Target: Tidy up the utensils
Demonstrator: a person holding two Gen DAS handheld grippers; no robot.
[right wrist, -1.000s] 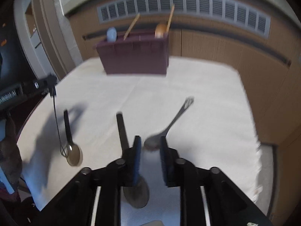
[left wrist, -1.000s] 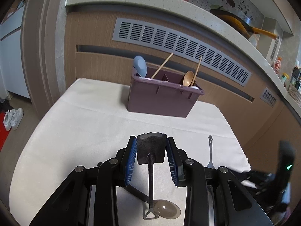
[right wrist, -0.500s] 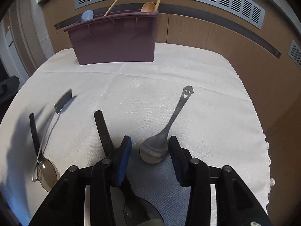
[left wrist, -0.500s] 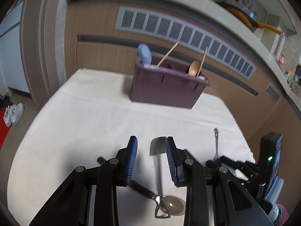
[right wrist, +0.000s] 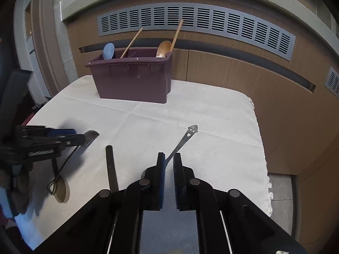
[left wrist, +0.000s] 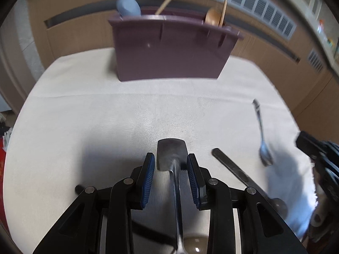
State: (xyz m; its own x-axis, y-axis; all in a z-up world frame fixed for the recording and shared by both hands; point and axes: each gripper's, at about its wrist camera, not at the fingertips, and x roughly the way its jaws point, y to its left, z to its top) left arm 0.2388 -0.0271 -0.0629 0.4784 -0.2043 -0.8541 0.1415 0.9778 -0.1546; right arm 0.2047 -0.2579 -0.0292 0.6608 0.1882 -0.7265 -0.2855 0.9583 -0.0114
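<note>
The left gripper (left wrist: pixel 170 168) holds a small metal spatula (left wrist: pixel 172 156) by its flat blade, pads clamped on either side. Its long axis runs along the fingers, blade pointing far toward the purple utensil caddy (right wrist: pixel 135 80) and looped handle end near. The right gripper (right wrist: pixel 169 167) has just been closing on the smiley-handled spoon (right wrist: pixel 186 136); its handle points far and right, the bowl hidden at the jaws. A black-handled spoon (right wrist: pixel 111 167) lies on the white cloth (right wrist: pixel 211 114) between the grippers.
</note>
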